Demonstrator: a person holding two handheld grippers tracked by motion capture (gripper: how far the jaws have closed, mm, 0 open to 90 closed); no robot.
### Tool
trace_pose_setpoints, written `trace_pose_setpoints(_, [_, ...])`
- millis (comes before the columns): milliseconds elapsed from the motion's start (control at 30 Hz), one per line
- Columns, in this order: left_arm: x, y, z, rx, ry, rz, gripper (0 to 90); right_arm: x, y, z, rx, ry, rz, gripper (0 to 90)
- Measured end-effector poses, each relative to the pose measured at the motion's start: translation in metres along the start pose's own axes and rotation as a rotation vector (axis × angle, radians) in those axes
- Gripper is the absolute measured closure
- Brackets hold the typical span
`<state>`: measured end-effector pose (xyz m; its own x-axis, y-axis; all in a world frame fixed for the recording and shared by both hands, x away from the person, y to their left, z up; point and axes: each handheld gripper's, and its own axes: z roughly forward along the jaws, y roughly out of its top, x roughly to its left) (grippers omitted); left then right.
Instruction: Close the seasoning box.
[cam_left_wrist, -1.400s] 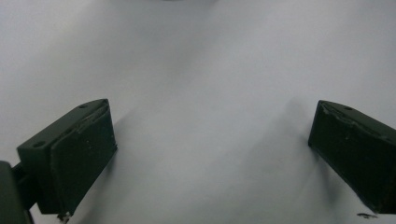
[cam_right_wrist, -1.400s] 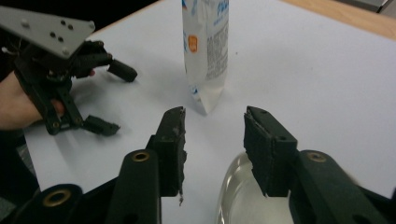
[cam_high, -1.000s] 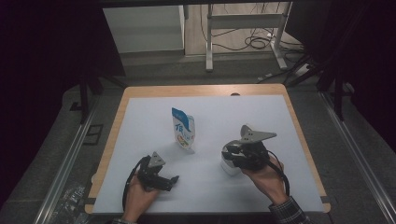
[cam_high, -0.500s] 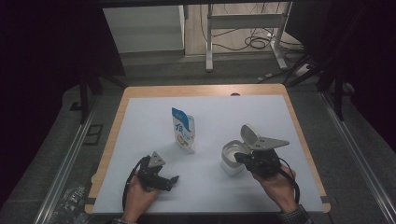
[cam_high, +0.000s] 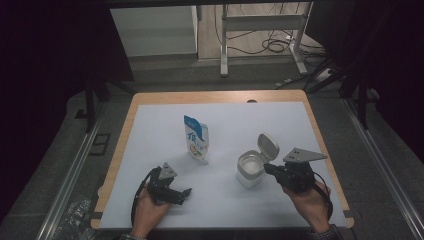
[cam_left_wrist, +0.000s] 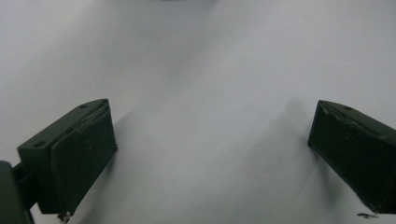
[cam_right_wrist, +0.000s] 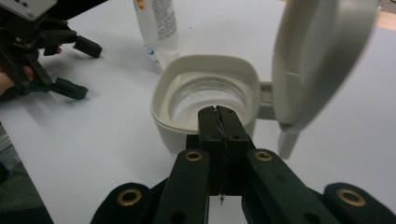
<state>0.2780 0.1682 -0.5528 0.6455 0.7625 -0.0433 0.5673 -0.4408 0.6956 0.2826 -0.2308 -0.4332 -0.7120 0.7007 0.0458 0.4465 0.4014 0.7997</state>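
Jar (cam_high: 249, 170) first: a squat white tub with a clear body, standing upright on the white table cover (cam_high: 300, 125) toward my right side, and nearer to me than the middle. Its hinged lid (cam_high: 268, 146) is flipped open and stands up at the far right of the rim, and the mouth is uncovered. In the right gripper view the jar (cam_right_wrist: 205, 100) sits right ahead of my jaws with the lid (cam_right_wrist: 322, 60) rearing up on the right; I cannot tell whether anything is inside.

My right gripper (cam_high: 267, 169) is just beside the jar on its right, pointing at it. Its jaws have just been closing and are now pressed together with nothing between them; the right gripper view shows the tips (cam_right_wrist: 218, 122) meeting at the jar's near rim, though I cannot say for sure that they touch it.

My left gripper (cam_high: 185, 194) rests low on the cover at my left, well apart from the jar. Its jaws stand wide, with only bare cover between them in the left gripper view.

A blue and white pouch (cam_high: 196, 138) stands upright farther back, between the two grippers and left of the jar.
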Motion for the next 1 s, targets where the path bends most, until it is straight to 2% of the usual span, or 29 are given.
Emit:
trace_pose_setpoints(267, [0.000,0.000,0.000,0.002,-0.001,0.003,0.8,-0.015,-0.006,-0.004,0.006,-0.046,0.028,89.0])
trace_pose_setpoints(800, [0.000,0.000,0.000,0.003,-0.001,0.003,0.9,-0.044,-0.008,-0.001,0.001,-0.103,0.074,89.0])
trace_pose_setpoints(1000, [0.000,0.000,0.000,0.000,0.000,0.000,0.9,-0.052,-0.005,-0.004,-0.024,-0.092,0.101,88.9])
